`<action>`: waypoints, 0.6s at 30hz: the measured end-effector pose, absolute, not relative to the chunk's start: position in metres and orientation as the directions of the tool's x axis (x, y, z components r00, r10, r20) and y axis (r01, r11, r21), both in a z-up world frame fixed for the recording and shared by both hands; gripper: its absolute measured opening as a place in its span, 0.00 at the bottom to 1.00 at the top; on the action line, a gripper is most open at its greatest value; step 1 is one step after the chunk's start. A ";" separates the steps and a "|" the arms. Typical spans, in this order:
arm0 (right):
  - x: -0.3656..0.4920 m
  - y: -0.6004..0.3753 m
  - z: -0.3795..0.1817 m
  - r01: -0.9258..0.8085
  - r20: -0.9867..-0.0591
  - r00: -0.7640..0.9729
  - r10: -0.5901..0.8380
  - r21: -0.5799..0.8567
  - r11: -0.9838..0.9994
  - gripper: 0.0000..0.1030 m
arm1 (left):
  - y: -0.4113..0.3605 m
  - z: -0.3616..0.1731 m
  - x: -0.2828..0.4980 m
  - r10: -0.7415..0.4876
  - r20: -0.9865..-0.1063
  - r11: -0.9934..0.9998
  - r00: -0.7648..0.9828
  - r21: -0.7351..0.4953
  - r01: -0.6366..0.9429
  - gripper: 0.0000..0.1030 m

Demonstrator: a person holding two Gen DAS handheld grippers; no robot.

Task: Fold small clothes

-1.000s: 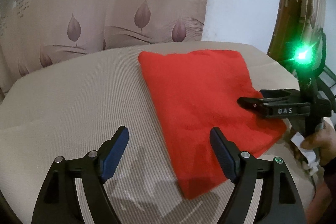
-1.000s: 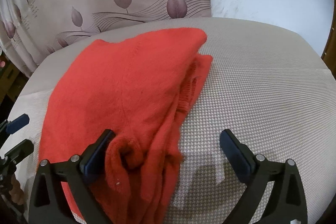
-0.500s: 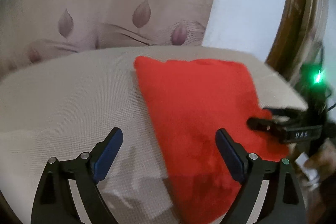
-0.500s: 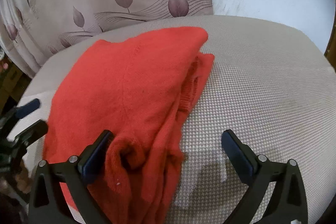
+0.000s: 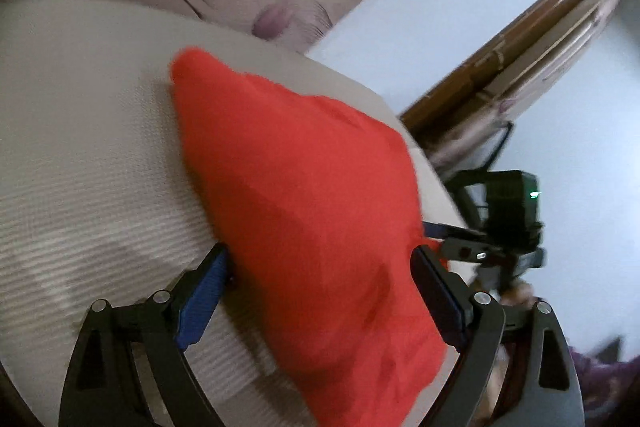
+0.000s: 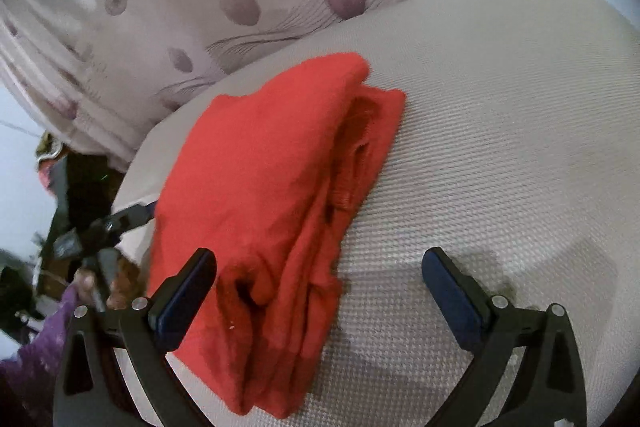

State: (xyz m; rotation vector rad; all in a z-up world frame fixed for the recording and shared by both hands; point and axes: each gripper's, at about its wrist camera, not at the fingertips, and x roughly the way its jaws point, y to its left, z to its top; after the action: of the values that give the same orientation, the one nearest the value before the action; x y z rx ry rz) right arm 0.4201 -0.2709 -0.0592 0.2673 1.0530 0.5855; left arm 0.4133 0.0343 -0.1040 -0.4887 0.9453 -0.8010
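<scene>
A red knitted garment (image 5: 300, 207) lies folded into a thick stack on a beige woven surface (image 5: 80, 147). My left gripper (image 5: 320, 291) is open and tilted, its blue pads (image 5: 202, 293) standing at either side of the garment's near end, with the cloth filling the gap between them. In the right wrist view the garment (image 6: 272, 167) shows its layered open edges. My right gripper (image 6: 320, 291) is open over its near corner, its left pad (image 6: 188, 291) above cloth and its right pad over bare cover. Each gripper shows in the other view: the right gripper (image 5: 460, 243), the left gripper (image 6: 128, 215).
A leaf-patterned curtain (image 6: 200, 7) hangs behind the surface, beside a pale wall and a brown door frame (image 5: 500, 59). A person's hand (image 6: 92, 287) in a purple sleeve (image 6: 36, 359) holds the left gripper off the surface's left edge. Bare beige cover (image 6: 500, 147) stretches right of the garment.
My left gripper swung right and down, rolled, and now straddles the garment's near end instead of bare cover; its jaws widened a little. The right gripper shifted slightly and turned.
</scene>
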 end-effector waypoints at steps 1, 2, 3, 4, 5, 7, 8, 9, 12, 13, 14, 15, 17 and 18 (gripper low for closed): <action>0.422 -0.269 -0.059 -0.336 -0.738 0.355 0.574 0.472 0.815 1.00 | 0.032 -0.102 0.415 -0.785 -0.516 0.619 0.341 -0.674 0.404 0.87; 0.425 -0.267 -0.059 -0.351 -0.741 0.346 0.576 0.467 0.812 1.00 | 0.028 -0.102 0.417 -0.791 -0.517 0.612 0.327 -0.672 0.417 0.87; 0.426 -0.265 -0.060 -0.364 -0.741 0.340 0.578 0.463 0.808 1.00 | 0.025 -0.103 0.420 -0.797 -0.516 0.604 0.314 -0.674 0.426 0.88; 0.428 -0.263 -0.060 -0.377 -0.739 0.334 0.586 0.465 0.801 1.00 | 0.023 -0.102 0.421 -0.800 -0.516 0.599 0.304 -0.674 0.432 0.88; 0.430 -0.263 -0.060 -0.385 -0.735 0.332 0.591 0.467 0.796 1.00 | 0.021 -0.102 0.423 -0.806 -0.515 0.590 0.290 -0.677 0.440 0.88; 0.433 -0.260 -0.061 -0.407 -0.730 0.325 0.601 0.465 0.786 1.00 | 0.017 -0.102 0.427 -0.812 -0.517 0.582 0.271 -0.675 0.454 0.88; 0.435 -0.257 -0.061 -0.424 -0.729 0.313 0.609 0.466 0.776 1.00 | 0.014 -0.102 0.428 -0.811 -0.523 0.581 0.263 -0.668 0.464 0.87; 0.436 -0.254 -0.062 -0.438 -0.726 0.302 0.618 0.471 0.766 1.00 | 0.011 -0.101 0.429 -0.808 -0.527 0.584 0.262 -0.661 0.471 0.87; 0.441 -0.245 -0.063 -0.465 -0.714 0.279 0.642 0.484 0.741 1.00 | 0.008 -0.102 0.432 -0.808 -0.532 0.583 0.253 -0.657 0.478 0.87; 0.442 -0.244 -0.063 -0.468 -0.707 0.273 0.652 0.495 0.732 0.99 | 0.010 -0.102 0.433 -0.810 -0.530 0.580 0.250 -0.662 0.475 0.81; 0.444 -0.241 -0.063 -0.474 -0.696 0.257 0.671 0.514 0.715 0.98 | 0.010 -0.104 0.435 -0.808 -0.534 0.583 0.248 -0.666 0.466 0.77; 0.445 -0.238 -0.063 -0.478 -0.688 0.252 0.681 0.523 0.705 0.98 | 0.010 -0.105 0.437 -0.803 -0.541 0.590 0.249 -0.667 0.454 0.68; 0.445 -0.236 -0.063 -0.478 -0.676 0.245 0.695 0.539 0.693 0.96 | 0.011 -0.108 0.439 -0.801 -0.547 0.594 0.243 -0.679 0.432 0.56; 0.445 -0.238 -0.063 -0.466 -0.661 0.240 0.711 0.564 0.682 0.89 | 0.011 -0.109 0.440 -0.799 -0.550 0.597 0.242 -0.679 0.428 0.53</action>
State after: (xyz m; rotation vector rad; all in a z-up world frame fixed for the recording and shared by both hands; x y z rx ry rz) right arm 0.4454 -0.2384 -0.0632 0.2718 1.0523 0.8187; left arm 0.4397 0.0110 -0.1089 -0.4333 1.0141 -0.8751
